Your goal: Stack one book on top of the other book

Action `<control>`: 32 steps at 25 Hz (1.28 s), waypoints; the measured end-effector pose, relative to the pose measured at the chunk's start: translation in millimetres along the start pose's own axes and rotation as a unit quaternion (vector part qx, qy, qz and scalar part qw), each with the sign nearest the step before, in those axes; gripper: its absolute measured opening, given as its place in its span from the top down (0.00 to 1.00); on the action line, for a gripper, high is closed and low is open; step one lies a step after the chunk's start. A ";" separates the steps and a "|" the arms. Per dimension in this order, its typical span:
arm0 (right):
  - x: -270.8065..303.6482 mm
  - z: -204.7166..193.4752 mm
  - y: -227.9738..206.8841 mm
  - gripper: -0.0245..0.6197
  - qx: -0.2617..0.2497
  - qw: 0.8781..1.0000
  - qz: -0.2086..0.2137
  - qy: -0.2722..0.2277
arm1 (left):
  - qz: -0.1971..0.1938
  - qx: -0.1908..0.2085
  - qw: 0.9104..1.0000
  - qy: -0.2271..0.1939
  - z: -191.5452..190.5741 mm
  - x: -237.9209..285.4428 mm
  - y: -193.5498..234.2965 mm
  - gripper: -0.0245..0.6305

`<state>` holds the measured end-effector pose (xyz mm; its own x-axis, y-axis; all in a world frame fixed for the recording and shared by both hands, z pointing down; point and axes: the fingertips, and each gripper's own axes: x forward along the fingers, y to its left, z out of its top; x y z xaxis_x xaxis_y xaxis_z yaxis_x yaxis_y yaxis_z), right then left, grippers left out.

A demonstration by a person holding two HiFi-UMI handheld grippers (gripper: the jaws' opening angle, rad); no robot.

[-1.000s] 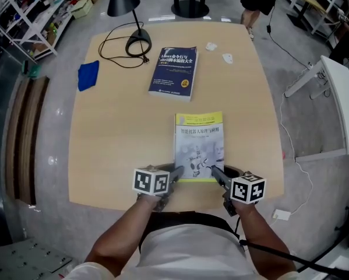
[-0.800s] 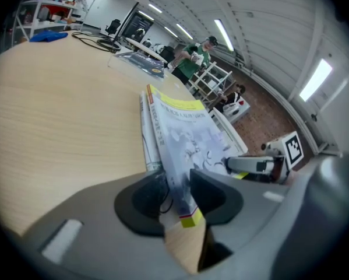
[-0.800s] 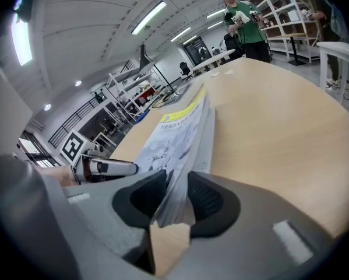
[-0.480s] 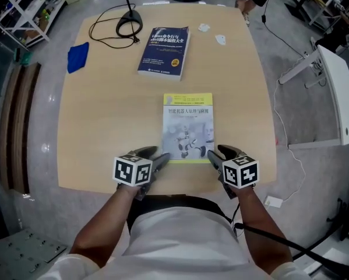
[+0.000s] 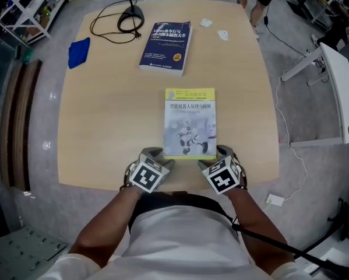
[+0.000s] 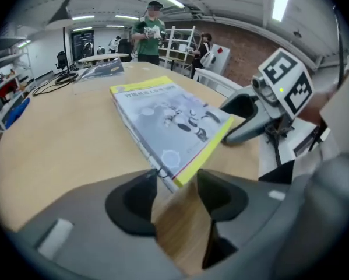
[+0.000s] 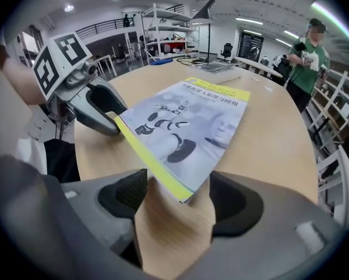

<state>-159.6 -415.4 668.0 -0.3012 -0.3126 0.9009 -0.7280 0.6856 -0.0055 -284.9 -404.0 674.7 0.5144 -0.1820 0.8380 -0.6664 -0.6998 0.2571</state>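
From the head view, the grey and yellow book (image 5: 190, 123) lies flat in the middle of the counter (image 5: 104, 115). The blue book (image 5: 166, 39) lies well apart from it, near the far edge. The left hand-held gripper (image 5: 161, 158) and the right hand-held gripper (image 5: 219, 155) sit at the near book's two near corners.

In the left gripper view, the jaws stand wide apart. They have just been opening and then came in a tiny bit. The book's near corner pokes in between them, but nothing squeezes it yet.

In the right gripper view, the jaws have just been opening and are spread wide. The other near corner sits between them, also not pinched.

So this looks like the grabbing step. Next, I think both jaws must close on the corners. Then the book needs lifting level, carrying over, and setting down square on the blue one.
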 end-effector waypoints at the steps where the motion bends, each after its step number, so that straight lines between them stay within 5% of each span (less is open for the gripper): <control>1: -0.5 0.3 1.4 0.45 0.000 1.000 -0.006 0.001 | 0.000 -0.003 1.000 -0.001 -0.1 -1.1 -0.4 0.61; 9: 0.5 1.9 6.7 0.45 0.011 1.000 0.000 -0.005 | 0.015 0.010 1.000 0.003 -4.9 1.8 3.1 0.65; 14: 1.8 -1.8 -6.2 0.45 -0.019 1.000 -0.018 -0.006 | 0.045 0.069 0.996 0.041 -7.6 8.8 4.3 0.66; 32: 8.2 -2.3 -2.9 0.48 -0.025 1.000 -0.005 0.004 | 0.073 0.038 0.996 0.043 -10.0 11.9 2.8 0.70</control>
<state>-158.6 -418.4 676.4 -0.2893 -0.3136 0.9044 -0.6983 0.7154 0.0247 -286.0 -401.3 690.1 0.3647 -0.2277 0.9028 -0.6864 -0.7210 0.0954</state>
